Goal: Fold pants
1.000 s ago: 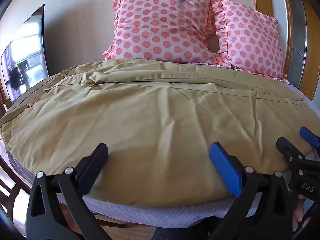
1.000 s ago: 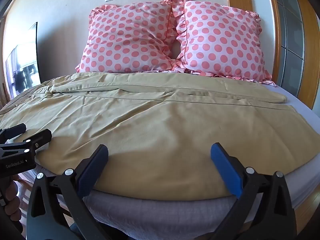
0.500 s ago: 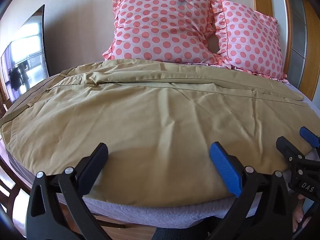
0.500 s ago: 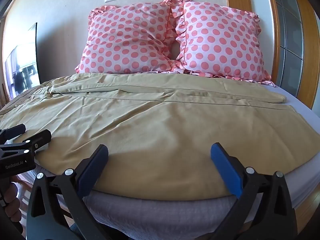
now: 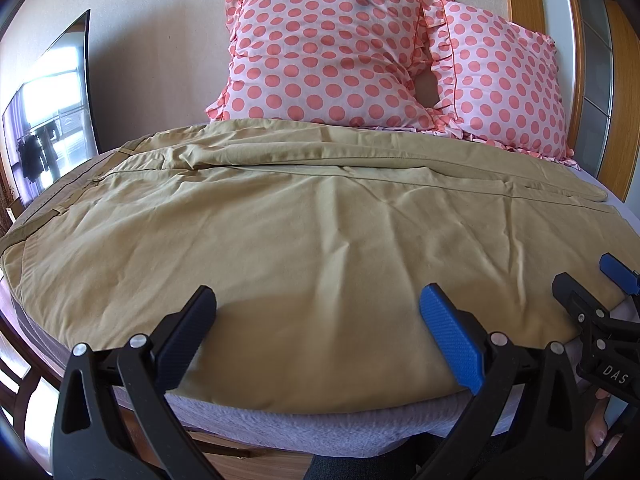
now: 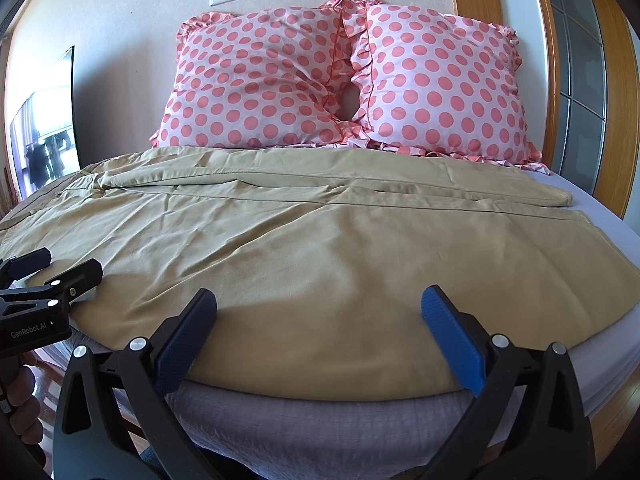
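Tan pants (image 5: 304, 232) lie spread flat across the bed, waistband to the left, legs running right; they also show in the right wrist view (image 6: 320, 248). My left gripper (image 5: 320, 332) is open and empty, hovering over the pants' near edge. My right gripper (image 6: 320, 332) is open and empty over the same edge, further right. The right gripper shows at the right edge of the left wrist view (image 5: 592, 292); the left gripper shows at the left edge of the right wrist view (image 6: 52, 268).
Two pink polka-dot pillows (image 5: 340, 56) (image 6: 440, 84) lean on the wall behind the pants. The grey mattress (image 6: 320, 416) edge is just below the grippers. A mirror (image 5: 48, 112) stands left; a wooden frame (image 6: 608, 92) is at right.
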`<state>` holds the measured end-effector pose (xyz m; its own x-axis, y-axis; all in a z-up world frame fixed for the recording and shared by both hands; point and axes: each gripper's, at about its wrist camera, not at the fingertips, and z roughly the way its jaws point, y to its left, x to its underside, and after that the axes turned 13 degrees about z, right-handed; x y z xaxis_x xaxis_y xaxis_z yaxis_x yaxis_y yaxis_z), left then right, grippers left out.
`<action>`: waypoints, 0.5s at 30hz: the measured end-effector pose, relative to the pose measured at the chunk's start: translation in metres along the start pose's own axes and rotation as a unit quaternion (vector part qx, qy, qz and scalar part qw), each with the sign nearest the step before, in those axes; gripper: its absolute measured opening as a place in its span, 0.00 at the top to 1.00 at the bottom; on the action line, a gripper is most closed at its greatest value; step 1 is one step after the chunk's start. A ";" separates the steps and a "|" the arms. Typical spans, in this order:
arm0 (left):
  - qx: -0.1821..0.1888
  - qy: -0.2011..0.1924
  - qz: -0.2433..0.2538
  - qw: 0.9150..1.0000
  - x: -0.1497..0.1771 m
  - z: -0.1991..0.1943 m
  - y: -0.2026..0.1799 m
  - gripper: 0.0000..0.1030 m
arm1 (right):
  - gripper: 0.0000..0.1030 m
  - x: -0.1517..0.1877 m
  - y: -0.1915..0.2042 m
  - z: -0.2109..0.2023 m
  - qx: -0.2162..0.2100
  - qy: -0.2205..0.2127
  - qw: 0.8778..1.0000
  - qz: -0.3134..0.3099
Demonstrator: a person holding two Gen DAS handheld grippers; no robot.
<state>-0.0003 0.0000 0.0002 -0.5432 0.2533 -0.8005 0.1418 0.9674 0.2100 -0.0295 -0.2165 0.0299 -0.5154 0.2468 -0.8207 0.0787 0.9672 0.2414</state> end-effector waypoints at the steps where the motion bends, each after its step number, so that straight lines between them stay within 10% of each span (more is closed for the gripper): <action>1: 0.000 0.000 0.000 1.000 0.000 0.000 0.000 0.02 | 0.01 0.000 0.000 0.000 0.000 0.000 1.000 0.000; 15: 0.000 -0.001 0.000 1.000 0.000 0.000 0.000 0.02 | 0.01 0.001 0.000 0.000 0.000 -0.003 1.000 0.000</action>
<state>-0.0004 -0.0001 0.0002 -0.5417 0.2534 -0.8015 0.1414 0.9674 0.2103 -0.0303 -0.2162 0.0292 -0.5097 0.2472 -0.8241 0.0787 0.9672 0.2415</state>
